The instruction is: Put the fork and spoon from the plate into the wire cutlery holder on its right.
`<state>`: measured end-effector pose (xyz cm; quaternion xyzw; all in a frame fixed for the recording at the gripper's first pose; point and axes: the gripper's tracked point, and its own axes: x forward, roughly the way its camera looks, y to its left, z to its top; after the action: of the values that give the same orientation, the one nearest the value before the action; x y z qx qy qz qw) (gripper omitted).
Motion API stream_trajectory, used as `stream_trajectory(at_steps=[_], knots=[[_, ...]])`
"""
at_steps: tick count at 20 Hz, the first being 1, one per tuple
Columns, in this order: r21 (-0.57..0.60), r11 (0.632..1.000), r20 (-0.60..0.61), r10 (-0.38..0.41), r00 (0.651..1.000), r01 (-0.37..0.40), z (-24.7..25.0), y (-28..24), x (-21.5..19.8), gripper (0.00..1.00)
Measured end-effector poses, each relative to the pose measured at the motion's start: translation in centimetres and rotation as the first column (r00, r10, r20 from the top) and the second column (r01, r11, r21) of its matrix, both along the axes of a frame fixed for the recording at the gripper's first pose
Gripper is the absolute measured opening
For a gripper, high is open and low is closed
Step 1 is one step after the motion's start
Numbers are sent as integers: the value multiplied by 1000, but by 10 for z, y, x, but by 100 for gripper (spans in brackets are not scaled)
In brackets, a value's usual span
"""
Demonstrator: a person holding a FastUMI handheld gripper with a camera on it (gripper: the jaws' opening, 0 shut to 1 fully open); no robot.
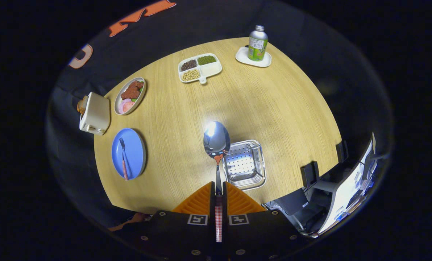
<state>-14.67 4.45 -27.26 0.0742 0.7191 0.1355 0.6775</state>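
My gripper (218,188) is shut on the spoon (216,143), held high above the round wooden table (274,108). Its checked handle runs back between the fingers and its shiny bowl points forward. Just right of the spoon's bowl and below it stands the wire cutlery holder (254,177), a perforated metal basket with nothing in it. The blue plate (134,154) lies well to the left of the fingers, near the table's edge. The fork (123,159) with a checked handle rests on that plate.
A cream toaster (94,113) stands beyond the blue plate at the table's edge. Farther off are an oval dish of food (129,96), a divided tray of beans (199,67) and a bottle (257,43) on a white tray. Equipment and a stand (343,188) sit off the table's right side.
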Motion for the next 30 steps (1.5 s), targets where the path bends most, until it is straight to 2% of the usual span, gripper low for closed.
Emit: stream_trajectory(at_steps=[8,11,18,23,26,30], knots=[[32,999,-117,32,993,-29,-22,-15,-24,7],[44,997,-173,74,982,-67,-27,-16,-30,7],[54,989,-267,148,952,-139,-33,-21,-26,7],[76,984,-305,176,936,-160,-31,-21,-22,10],[69,987,-323,162,932,-147,-32,-25,-15,10],[78,993,-294,110,950,-91,-27,-20,6,12]])
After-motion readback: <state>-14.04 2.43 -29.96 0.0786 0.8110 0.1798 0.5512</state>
